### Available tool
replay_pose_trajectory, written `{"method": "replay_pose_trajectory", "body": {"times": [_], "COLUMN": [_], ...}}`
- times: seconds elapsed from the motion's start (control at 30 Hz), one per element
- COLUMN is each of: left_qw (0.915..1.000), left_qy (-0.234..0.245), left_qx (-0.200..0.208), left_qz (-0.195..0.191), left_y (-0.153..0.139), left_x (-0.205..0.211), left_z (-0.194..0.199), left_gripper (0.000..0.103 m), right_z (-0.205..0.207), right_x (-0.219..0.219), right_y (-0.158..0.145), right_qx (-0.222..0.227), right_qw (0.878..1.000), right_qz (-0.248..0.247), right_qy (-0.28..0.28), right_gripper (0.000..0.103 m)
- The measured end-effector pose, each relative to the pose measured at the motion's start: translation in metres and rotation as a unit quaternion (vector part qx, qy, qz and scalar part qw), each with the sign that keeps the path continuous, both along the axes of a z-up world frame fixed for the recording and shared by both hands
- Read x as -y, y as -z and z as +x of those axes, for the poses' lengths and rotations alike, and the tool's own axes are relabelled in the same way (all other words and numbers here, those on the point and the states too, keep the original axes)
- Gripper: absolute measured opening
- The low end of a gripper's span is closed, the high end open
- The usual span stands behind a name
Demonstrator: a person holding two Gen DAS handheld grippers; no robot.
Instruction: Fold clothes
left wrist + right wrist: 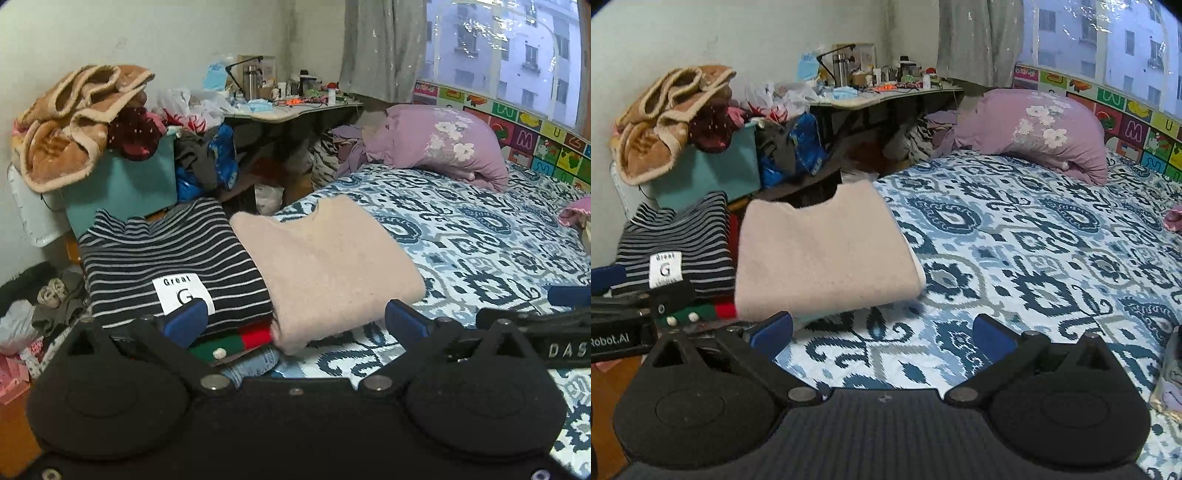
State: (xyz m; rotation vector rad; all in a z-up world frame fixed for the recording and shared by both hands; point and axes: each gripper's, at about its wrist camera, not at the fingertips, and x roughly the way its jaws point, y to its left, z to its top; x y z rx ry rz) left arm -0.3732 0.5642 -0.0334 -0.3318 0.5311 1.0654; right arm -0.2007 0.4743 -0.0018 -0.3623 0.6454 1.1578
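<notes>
On the near corner of the bed (1034, 229), the pink sweater (325, 266) is lying folded into a soft, fuzzy rectangle, neckline notch pointing away from me toward the desk (291, 110), long axis running from me to that notch. It's touching the striped sweater (166, 254) on its left, a thin black-and-white knit with a white "G" patch, which is sitting on top of a stack showing red and green knit and some denim below. I'm holding my left gripper (295, 321) low in front of both piles, blue pads spread wide, gripping nothing. My right gripper (882, 332) is hanging over the blue patterned bedsheet, pads apart too, empty. Back by the wall, a teal bin (122, 188) is overflowing with a plush brown blanket (74, 122) and dark red clothes.
</notes>
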Motion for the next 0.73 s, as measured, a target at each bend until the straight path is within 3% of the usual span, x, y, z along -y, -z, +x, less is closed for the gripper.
{"method": "replay_pose_trajectory", "body": {"times": [0.2, 0.47, 0.73], "left_qw": [0.9999, 0.9998, 1.0000], "left_qy": [-0.005, -0.010, -0.003], "left_qx": [-0.009, -0.019, -0.001], "left_qz": [-0.014, 0.000, -0.001], "left_y": [0.012, 0.015, 0.012], "left_x": [-0.013, -0.018, -0.018], "left_z": [0.003, 0.002, -0.003], "left_gripper": [0.103, 0.103, 0.103], "right_z": [-0.003, -0.005, -0.005], "right_x": [-0.013, -0.026, -0.029], "right_y": [0.013, 0.023, 0.024], "right_qx": [-0.006, -0.016, -0.020], "right_qw": [1.000, 1.000, 0.999], "right_qz": [-0.017, -0.023, -0.023], "right_qy": [-0.005, -0.011, -0.008], "right_gripper": [0.103, 0.103, 0.103]}}
